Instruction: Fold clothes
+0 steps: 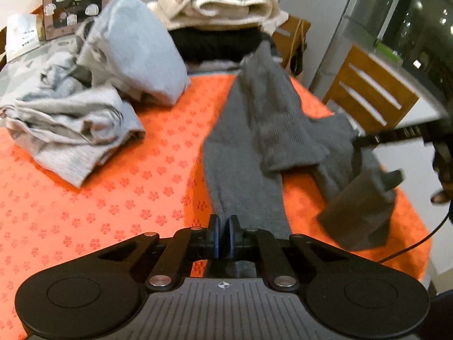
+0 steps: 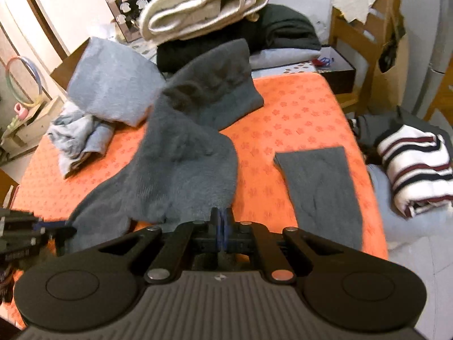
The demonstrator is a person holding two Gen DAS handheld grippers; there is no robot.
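A dark grey knit garment [image 1: 254, 130] lies partly lifted over the orange tablecloth [image 1: 113, 198]. My left gripper [image 1: 223, 233] is shut on the garment's near edge, with fabric pinched between the blue pads. At the right edge of the left wrist view, my right gripper [image 1: 357, 141] holds another part, and a grey end [image 1: 359, 215] hangs below it. In the right wrist view the right gripper [image 2: 222, 225] is shut on the grey garment [image 2: 181, 164]. The left gripper [image 2: 52, 228] shows at the far left, at the cloth. A flat grey strip [image 2: 320, 195] lies on the tablecloth to the right.
Crumpled light grey clothes [image 1: 70, 130] and a pale blue-grey piece [image 1: 136, 56] sit at the left. A cream blanket [image 1: 215, 2] tops a black garment [image 1: 215, 42] at the back. A wooden chair [image 1: 368, 90] stands right; a striped sweater [image 2: 416, 167] lies beyond the table edge.
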